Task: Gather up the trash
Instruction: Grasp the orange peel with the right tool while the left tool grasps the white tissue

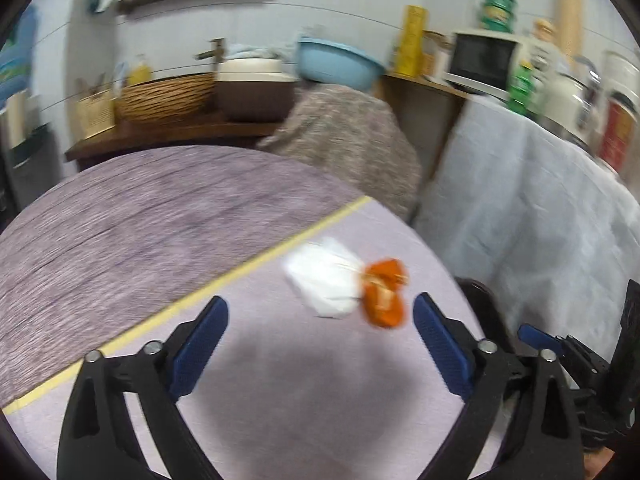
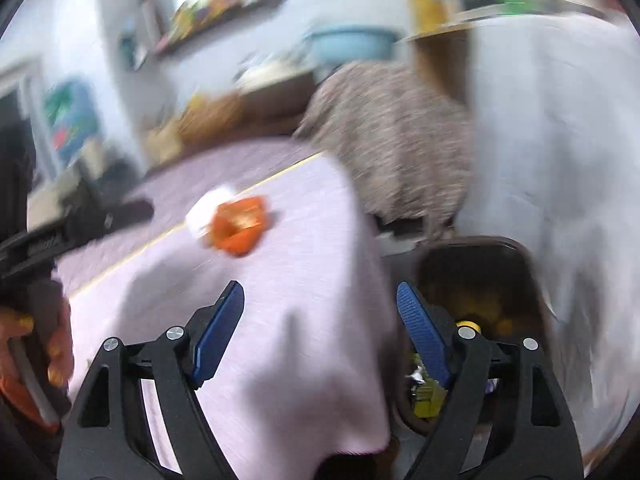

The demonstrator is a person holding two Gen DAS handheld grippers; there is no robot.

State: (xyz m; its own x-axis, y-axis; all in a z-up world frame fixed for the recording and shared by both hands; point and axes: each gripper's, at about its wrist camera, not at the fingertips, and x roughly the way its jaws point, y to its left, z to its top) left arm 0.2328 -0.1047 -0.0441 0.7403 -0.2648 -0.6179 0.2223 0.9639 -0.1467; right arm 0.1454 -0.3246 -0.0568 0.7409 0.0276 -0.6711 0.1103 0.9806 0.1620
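A crumpled white tissue (image 1: 322, 278) and an orange wrapper (image 1: 383, 294) lie side by side on the pale lilac tablecloth (image 1: 280, 360). My left gripper (image 1: 320, 312) is open and empty, just short of them. In the right wrist view the wrapper (image 2: 239, 226) and the tissue (image 2: 206, 208) lie further out on the cloth. My right gripper (image 2: 320, 300) is open and empty, over the table's right edge. A dark brown bin (image 2: 520, 264) with yellow scraps inside stands on the floor below that edge. The left gripper (image 2: 128, 210) shows at the left, blurred.
A yellow tape line (image 1: 240, 272) crosses the table. A chair under a grey knitted cover (image 1: 352, 140) stands behind it. A side table under a white cloth (image 1: 540, 200) holds a microwave and jars. A counter with a wicker basket (image 1: 164, 100) is at the back.
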